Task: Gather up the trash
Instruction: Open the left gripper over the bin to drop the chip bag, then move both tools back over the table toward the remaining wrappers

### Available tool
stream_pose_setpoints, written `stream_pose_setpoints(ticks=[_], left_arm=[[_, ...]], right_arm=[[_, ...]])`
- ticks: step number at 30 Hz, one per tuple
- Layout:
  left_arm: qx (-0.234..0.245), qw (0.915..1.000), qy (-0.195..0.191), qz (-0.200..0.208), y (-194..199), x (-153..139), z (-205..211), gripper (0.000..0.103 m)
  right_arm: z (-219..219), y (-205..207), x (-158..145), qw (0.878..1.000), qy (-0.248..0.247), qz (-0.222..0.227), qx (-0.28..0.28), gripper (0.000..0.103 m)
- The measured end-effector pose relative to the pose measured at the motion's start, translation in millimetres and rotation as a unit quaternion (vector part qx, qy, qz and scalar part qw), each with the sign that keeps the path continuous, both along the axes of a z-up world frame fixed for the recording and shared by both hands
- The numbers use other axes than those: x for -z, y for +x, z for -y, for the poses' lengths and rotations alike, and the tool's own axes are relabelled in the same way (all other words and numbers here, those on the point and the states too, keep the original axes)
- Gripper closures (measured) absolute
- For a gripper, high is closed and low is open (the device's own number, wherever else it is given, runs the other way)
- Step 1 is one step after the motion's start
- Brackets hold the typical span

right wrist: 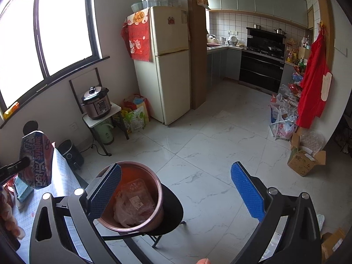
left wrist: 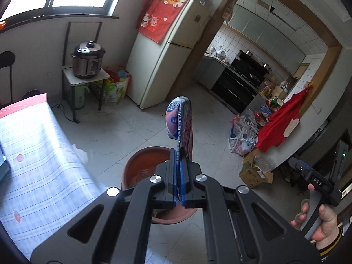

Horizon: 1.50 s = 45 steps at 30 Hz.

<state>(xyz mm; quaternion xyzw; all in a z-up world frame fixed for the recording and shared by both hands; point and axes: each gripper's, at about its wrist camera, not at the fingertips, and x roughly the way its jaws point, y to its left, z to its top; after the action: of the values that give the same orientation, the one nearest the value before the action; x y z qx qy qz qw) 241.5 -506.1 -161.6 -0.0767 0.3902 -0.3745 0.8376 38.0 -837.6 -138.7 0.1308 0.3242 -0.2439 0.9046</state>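
Room: we see a kitchen-side room with a pale marble-tiled floor (right wrist: pixel 209 149), a cream two-door fridge (right wrist: pixel 169 66) and a silver pressure cooker (right wrist: pixel 96 103) on a small side stand under the window.
Bench: a bench with a pale blue checked cloth (left wrist: pixel 39 154) lies at the left of the left wrist view.
Bin: we see a round reddish-brown plastic bucket (right wrist: pixel 159 200) standing on a black chair seat (right wrist: pixel 173 211), just beside the bench; a crumpled clear plastic wrapper (right wrist: pixel 134 204) lies inside it.
Left tool: our left tool (left wrist: pixel 180 169) is clamped tight on a flat red, white and blue printed snack bag (left wrist: pixel 181 121), which stands upright from the blue pads.
Trash position: in the left wrist view the bag sits above the bucket's far rim; in the right wrist view the same bag (right wrist: pixel 36 160) appears left of the bucket, over the bench edge.
Right tool: our right tool (right wrist: pixel 176 195) is spread wide with nothing between its blue pads (right wrist: pixel 246 191), near the bucket.
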Motion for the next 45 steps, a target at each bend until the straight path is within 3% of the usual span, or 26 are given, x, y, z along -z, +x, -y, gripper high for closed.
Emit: stream_pose_setpoints(ticks=[1,3,7,9,11,16,21,27,34,37,45], left_arm=[[0.006,1.0,-0.001,0.0,2,1,10,0.092],[0.009,1.0,-0.005,0.002,5,2,22,0.051],[0.004,0.9997,-0.01,0.021,7,-8,16,0.042],[-0.009,0.9993,-0.004,0.035,5,-15,3,0.03],[-0.029,0.9985,0.0,0.045,2,-23,-17,0.024],[-0.087,0.9934,0.017,0.072,-11,-39,-85,0.016],[-0.156,0.9827,0.045,0.089,-30,-56,-170,0.006],[-0.255,0.9594,0.082,0.088,-57,-64,-293,0.006],[-0.376,0.9173,0.111,0.071,-103,-58,-431,0.006],[-0.41,0.9015,0.117,0.075,-125,-53,-473,0.006],[-0.464,0.8733,0.127,0.079,-160,-33,-559,0.006]], right_arm=[[4,-2,1,1.0,0.0,-0.001,0.005,0.005],[9,-7,3,1.0,0.002,-0.002,0.013,0.005],[11,-7,2,1.0,0.004,0.006,0.013,0.005],[7,-4,1,1.0,0.005,0.009,0.006,0.005],[0,1,-1,1.0,0.006,0.013,-0.004,0.005],[-28,18,-9,0.999,0.004,0.018,-0.033,0.005],[-64,36,-16,0.997,0.007,0.025,-0.068,0.005],[-120,67,-18,0.992,0.018,0.024,-0.125,0.005],[-211,107,-19,0.975,0.029,0.02,-0.217,0.005],[-256,123,-17,0.966,0.039,0.012,-0.257,0.005],[-394,162,-11,0.934,0.043,0.002,-0.354,0.005]])
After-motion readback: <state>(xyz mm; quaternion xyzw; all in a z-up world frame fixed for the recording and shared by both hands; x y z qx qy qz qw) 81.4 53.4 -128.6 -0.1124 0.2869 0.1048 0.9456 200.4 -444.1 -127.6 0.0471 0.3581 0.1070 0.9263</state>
